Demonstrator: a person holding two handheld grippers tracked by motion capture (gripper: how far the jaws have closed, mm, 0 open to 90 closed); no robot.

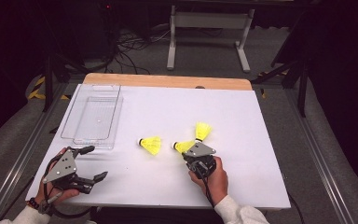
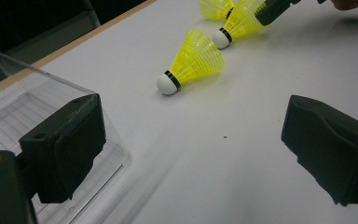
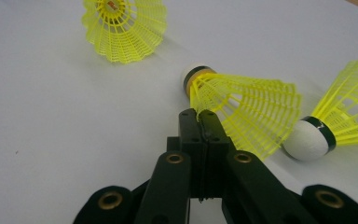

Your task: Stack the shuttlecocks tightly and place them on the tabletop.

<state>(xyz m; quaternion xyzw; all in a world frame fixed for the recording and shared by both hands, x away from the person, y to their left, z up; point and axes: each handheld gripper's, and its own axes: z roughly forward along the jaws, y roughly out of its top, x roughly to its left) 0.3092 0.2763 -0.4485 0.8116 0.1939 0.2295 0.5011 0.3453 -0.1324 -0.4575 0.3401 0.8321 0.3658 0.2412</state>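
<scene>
Right tongs (image 3: 200, 116) clenched on middle shuttlecock (image 3: 242, 112) skirt | left tongs (image 2: 191, 154) wide open, holding nothing

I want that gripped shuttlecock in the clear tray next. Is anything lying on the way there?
Yes. From the middle shuttlecock in the right gripper, the way to the clear tray crosses the left shuttlecock, lying on its side between them.

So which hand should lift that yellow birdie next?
Probably the right. The right gripper is already shut on the middle shuttlecock's skirt, while the left gripper stands open near the clear tray.
</scene>
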